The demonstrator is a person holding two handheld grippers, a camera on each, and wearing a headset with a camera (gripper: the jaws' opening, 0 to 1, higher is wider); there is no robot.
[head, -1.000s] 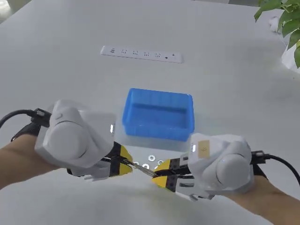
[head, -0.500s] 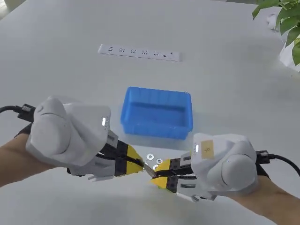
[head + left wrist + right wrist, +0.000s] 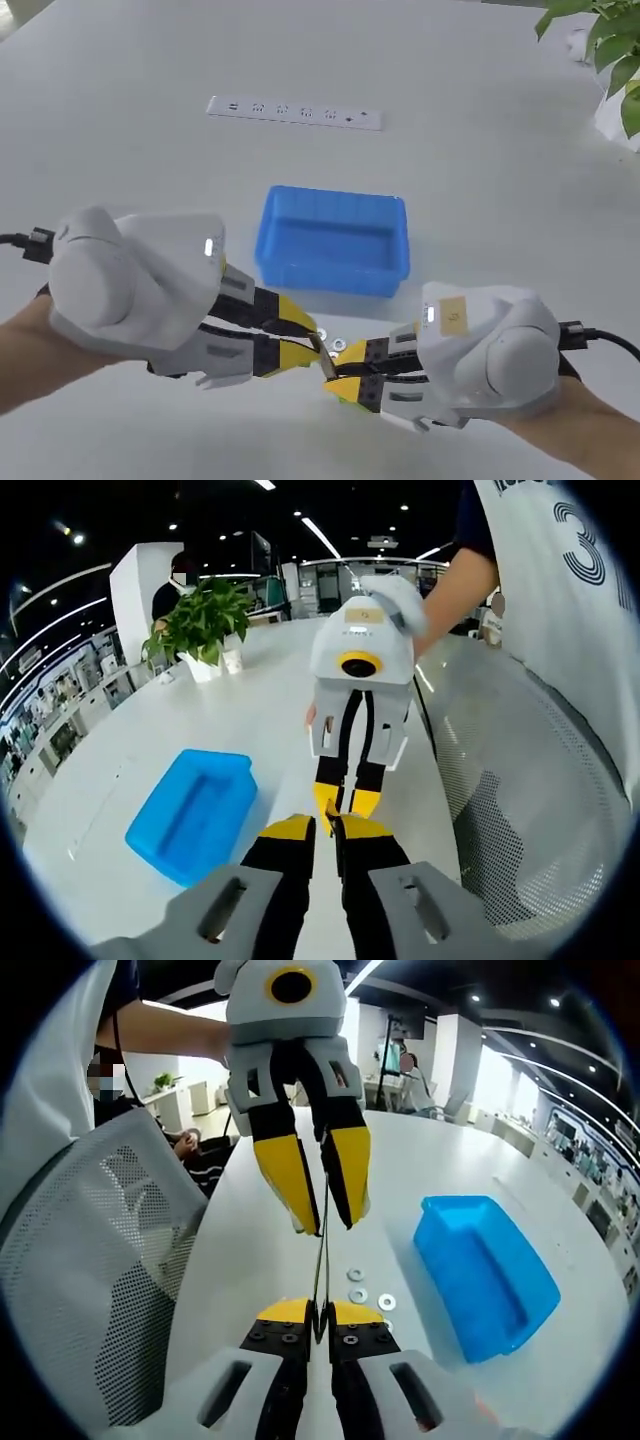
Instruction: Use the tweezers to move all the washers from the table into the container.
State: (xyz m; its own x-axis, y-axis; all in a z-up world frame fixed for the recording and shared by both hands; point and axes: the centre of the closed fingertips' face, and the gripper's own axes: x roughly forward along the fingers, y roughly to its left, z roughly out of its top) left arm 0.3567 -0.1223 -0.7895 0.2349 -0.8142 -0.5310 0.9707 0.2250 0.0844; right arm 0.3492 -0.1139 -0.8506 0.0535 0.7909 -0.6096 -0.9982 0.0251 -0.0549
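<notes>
At the table's (image 3: 450, 130) near edge, with the right gripper (image 3: 320, 1312) pinching the tweezers (image 3: 321, 1260) and the left gripper (image 3: 325, 1222) straddling them, its grip unclear, a loose hold could drop them onto the washers (image 3: 358, 1296) just beside the container (image 3: 490, 1270).

Clearances, head view. Container (image 3: 332, 240): raised walls, open top, approachable from above. Power strip (image 3: 294, 112): flat, 12 o'clock of container, bare table (image 3: 130, 130) between. Plant (image 3: 612, 45): 2 o'clock, far edge. Washers (image 3: 340, 344): 6 o'clock, hemmed by left gripper (image 3: 317, 340) and right gripper (image 3: 331, 371), tips nearly meeting.
</notes>
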